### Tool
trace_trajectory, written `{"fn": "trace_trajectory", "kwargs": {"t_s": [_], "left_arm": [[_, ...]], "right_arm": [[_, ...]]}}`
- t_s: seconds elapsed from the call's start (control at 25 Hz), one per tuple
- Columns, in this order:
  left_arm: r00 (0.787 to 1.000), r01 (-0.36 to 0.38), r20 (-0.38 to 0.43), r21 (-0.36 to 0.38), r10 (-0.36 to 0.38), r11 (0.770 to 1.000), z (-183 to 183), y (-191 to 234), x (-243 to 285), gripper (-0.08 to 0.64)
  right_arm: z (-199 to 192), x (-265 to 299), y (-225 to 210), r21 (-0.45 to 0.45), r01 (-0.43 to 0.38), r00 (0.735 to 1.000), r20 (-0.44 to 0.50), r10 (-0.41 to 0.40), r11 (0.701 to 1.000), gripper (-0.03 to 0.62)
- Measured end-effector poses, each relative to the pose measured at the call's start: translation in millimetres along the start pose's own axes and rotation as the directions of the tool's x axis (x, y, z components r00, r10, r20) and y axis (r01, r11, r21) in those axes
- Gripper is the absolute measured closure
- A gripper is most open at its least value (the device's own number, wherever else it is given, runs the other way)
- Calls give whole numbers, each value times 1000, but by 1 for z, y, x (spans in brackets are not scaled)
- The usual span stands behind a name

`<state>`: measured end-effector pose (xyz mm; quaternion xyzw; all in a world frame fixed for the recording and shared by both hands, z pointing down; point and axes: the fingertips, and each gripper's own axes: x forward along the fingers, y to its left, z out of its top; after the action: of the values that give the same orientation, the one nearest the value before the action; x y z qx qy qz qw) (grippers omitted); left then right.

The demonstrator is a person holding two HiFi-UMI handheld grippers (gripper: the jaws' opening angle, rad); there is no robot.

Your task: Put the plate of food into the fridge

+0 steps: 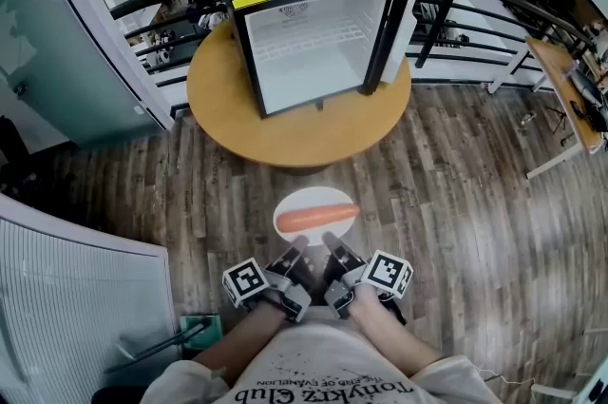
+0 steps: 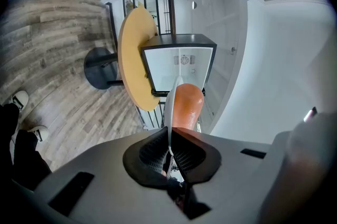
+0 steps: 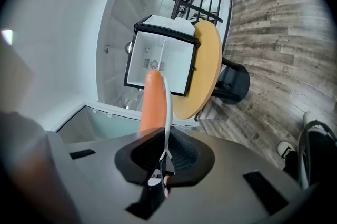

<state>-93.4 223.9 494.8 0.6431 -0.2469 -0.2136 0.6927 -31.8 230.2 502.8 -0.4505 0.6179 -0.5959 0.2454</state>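
My left claw (image 1: 296,248) and right claw (image 1: 330,243) clamp the near rim of the white plate (image 1: 318,197) so its sausage (image 1: 316,219) sits level above the floor (image 1: 456,164), well short of the open fridge (image 1: 313,50) on the desk (image 1: 228,107).

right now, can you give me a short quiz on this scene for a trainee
1. True or false: the fridge has its door open.
2. What lies on the plate? A) a sausage B) an apple C) a sandwich
3. How many hand-held grippers are clamped on the plate's rim?

Key
1. True.
2. A, a sausage.
3. Two: the left hand-held gripper and the right hand-held gripper each pinch the near rim.
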Motion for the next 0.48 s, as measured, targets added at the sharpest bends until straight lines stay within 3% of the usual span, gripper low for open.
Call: {"fn": "trace_trajectory", "kwargs": {"t_s": [0.24, 0.48], "left_arm": [[1000, -12, -22, 6, 12, 1000, 15, 5, -10, 528], [998, 6, -61, 14, -6, 1000, 31, 1, -22, 528]], "right_arm": [[-9, 11, 4, -40, 11, 1000, 22, -11, 999, 552], [-28, 24, 11, 0, 7, 999, 54, -7, 1000, 552]]}}
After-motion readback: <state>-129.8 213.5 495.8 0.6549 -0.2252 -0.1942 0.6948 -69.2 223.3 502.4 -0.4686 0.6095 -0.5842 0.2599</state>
